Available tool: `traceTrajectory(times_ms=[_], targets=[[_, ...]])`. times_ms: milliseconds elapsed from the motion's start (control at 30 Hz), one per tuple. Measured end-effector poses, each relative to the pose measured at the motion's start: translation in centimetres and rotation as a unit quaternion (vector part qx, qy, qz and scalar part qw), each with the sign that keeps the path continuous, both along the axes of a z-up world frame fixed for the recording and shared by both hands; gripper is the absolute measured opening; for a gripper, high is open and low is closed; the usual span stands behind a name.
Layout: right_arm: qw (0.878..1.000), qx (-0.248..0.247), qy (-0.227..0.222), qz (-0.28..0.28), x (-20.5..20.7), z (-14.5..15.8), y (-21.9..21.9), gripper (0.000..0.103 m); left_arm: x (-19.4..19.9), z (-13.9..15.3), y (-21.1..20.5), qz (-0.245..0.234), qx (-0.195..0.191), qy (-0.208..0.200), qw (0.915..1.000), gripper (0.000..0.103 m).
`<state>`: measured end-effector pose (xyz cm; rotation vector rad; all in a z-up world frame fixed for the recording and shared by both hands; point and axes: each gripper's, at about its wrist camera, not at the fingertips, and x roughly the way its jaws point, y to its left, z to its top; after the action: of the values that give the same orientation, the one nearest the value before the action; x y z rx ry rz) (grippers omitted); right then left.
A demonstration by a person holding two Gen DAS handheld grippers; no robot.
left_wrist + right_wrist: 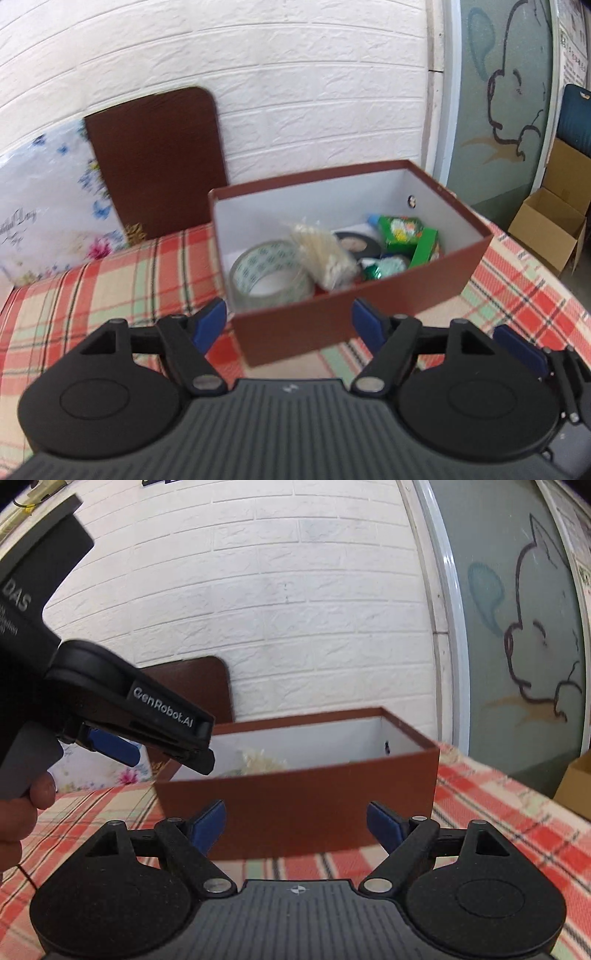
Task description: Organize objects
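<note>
A brown box (369,314) with a white inside stands on the plaid cloth (92,288). In it lie a clear tape roll (269,275), a pale bag of sticks (325,254), a black tape roll (356,243) and green packets (406,232). My left gripper (290,326) is open and empty, just in front of the box's near wall. My right gripper (295,825) is open and empty, low in front of the same box (295,805). The left gripper (114,749) shows at the left of the right wrist view.
A brown lid (155,158) leans on the white brick wall beside a floral packet (48,206). Open cardboard boxes (550,221) stand on the floor at right, by a glass door (498,92) with a cartoon drawing.
</note>
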<state>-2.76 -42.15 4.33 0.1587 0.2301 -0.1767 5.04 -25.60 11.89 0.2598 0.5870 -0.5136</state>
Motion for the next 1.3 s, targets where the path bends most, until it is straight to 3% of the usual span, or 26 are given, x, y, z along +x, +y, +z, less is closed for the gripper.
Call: traceTrajectory(times_ms=[200,533,700,867,1067,1200,1300], targets=[[0.999,0.034,0.019,0.014,-2.9,1.1,1.8,0.083,-2.5,-0.6,3.7,0.022,0.008,0.0,0.9997,0.081],[0.997,0.072,0.005,0.001,-7.3,2.0,3.6,0.09,-6.3,-2.2,8.5,0.053,0.016,0.016,0.9984,0.103],[0.997,0.079,-0.011,-0.013,-9.1,2.8,4.3,0.102,-8.1,-3.6,9.4,0.054,0.028,0.014,0.998,0.103],[0.996,0.078,-0.014,-0.032,-9.5,3.0,3.8,0.102,-8.6,-3.8,9.4,0.06,0.047,-0.006,0.997,0.103],[0.997,0.074,-0.007,-0.032,-8.9,3.1,3.1,0.102,-8.6,-3.0,9.9,0.068,0.029,-0.023,0.997,0.103],[0.997,0.07,-0.004,-0.031,-8.5,3.0,2.9,0.102,-8.9,-3.1,9.8,0.083,0.042,-0.044,0.9947,0.103],[0.997,0.067,0.003,-0.033,-8.4,2.7,3.1,0.102,-8.8,-3.3,10.0,0.078,0.044,-0.036,0.9953,0.103]])
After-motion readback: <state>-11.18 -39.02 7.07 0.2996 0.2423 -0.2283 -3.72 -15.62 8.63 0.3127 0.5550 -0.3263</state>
